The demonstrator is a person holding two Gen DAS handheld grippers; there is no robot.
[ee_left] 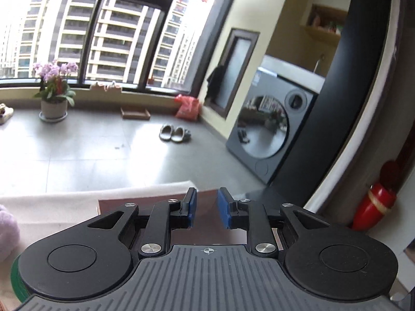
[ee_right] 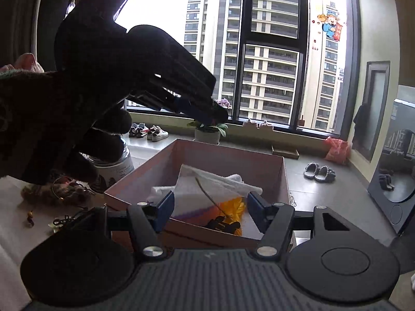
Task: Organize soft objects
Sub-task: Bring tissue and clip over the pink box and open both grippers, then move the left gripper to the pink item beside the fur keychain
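Observation:
In the right wrist view a pink-brown cardboard box [ee_right: 284, 178] stands open on the table and holds a white cloth [ee_right: 207, 184] and a yellow-orange soft item [ee_right: 233, 207]. My right gripper [ee_right: 210, 212] is open and empty over the box's near edge. My left gripper [ee_right: 207, 108] shows there as a dark shape raised above the box. In the left wrist view my left gripper [ee_left: 206, 207] is open a little and empty, above the box's edge [ee_left: 129, 203]. A lilac plush thing [ee_left: 7, 230] lies at the far left.
A white tin [ee_right: 116, 168] and brown furry items with cords [ee_right: 57, 194] lie left of the box. On the floor beyond are slippers [ee_right: 319, 172], a potted orchid [ee_left: 54, 96], a red bag [ee_left: 188, 107] and a washing machine [ee_left: 269, 129]. A red wooden object [ee_left: 373, 202] stands right.

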